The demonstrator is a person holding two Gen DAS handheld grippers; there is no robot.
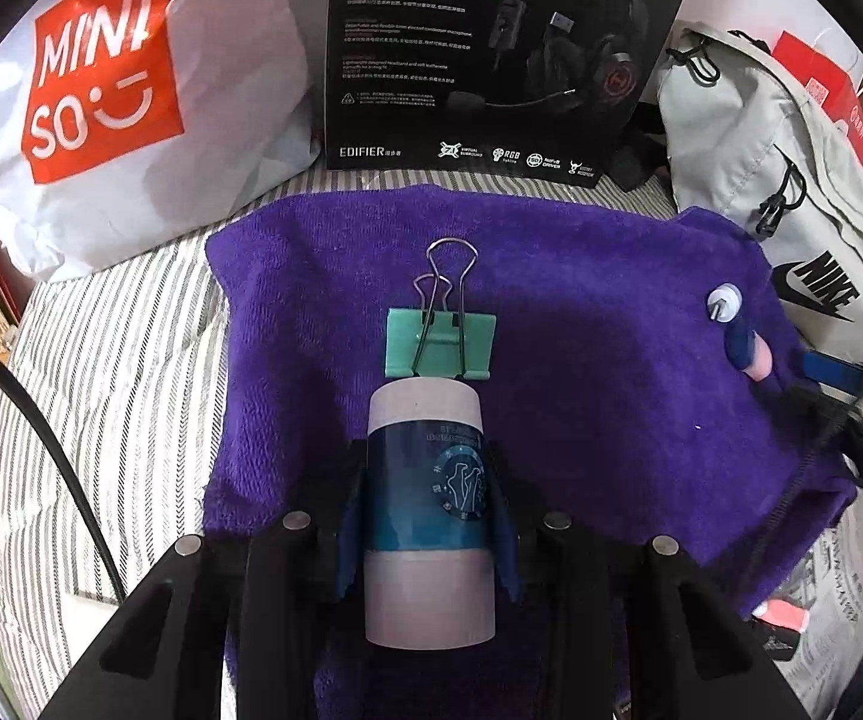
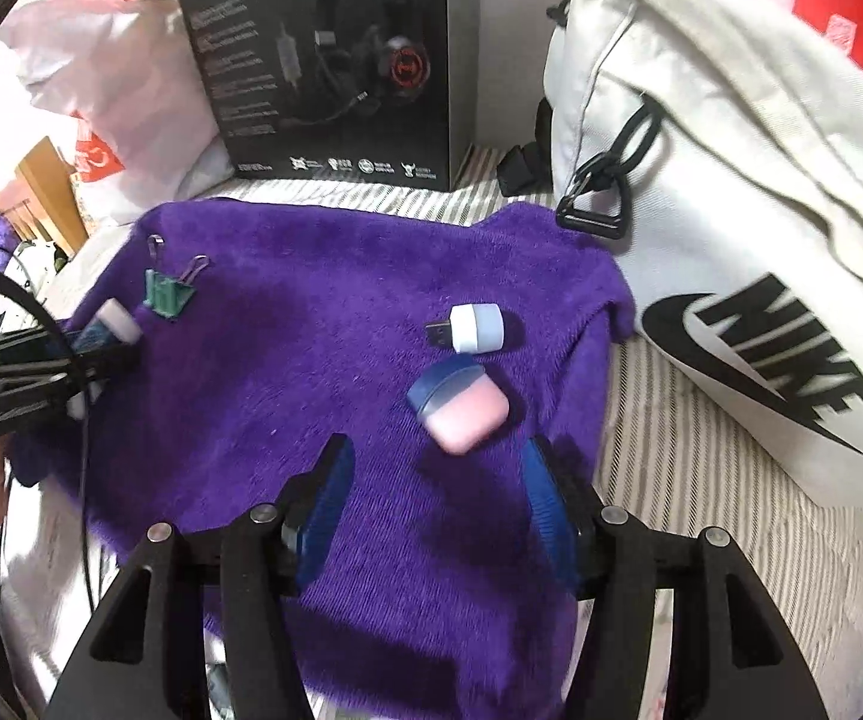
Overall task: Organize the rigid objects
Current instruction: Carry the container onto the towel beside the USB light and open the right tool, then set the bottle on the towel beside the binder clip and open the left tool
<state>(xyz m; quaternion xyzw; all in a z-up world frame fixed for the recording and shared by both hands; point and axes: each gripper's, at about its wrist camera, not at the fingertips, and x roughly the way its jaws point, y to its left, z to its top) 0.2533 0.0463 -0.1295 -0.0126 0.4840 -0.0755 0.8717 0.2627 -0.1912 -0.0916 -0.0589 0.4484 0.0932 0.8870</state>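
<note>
The left claw [image 1: 425, 516] is clenched on a white-capped tube with a blue label [image 1: 428, 516], which is being held just above the purple towel [image 1: 581, 420], its far cap close to the green binder clip [image 1: 440, 351]; whether cap and clip are touching cannot be told. The right claw [image 2: 437, 498] is released, its jaws standing apart with nothing pressed between them, and the pink-and-blue case [image 2: 455, 411] is lying on the towel just ahead of its fingertips, beside the small white-and-blue plug [image 2: 473, 328].

The likeliest fault is being posed by the tube: it is smooth and round, so if it is set down lying on the soft, uneven pile it could roll toward the clip or off the towel's edge onto the striped bed [image 1: 131, 360]. If it is lowered further forward, the clip's wire handles could be nudged and the clip shifted. On the right, the case is sitting slightly tilted; a pad brushing it could push it into the plug. The white bag [image 2: 731, 240] is crowding the towel's right edge, leaving little room there.
</note>
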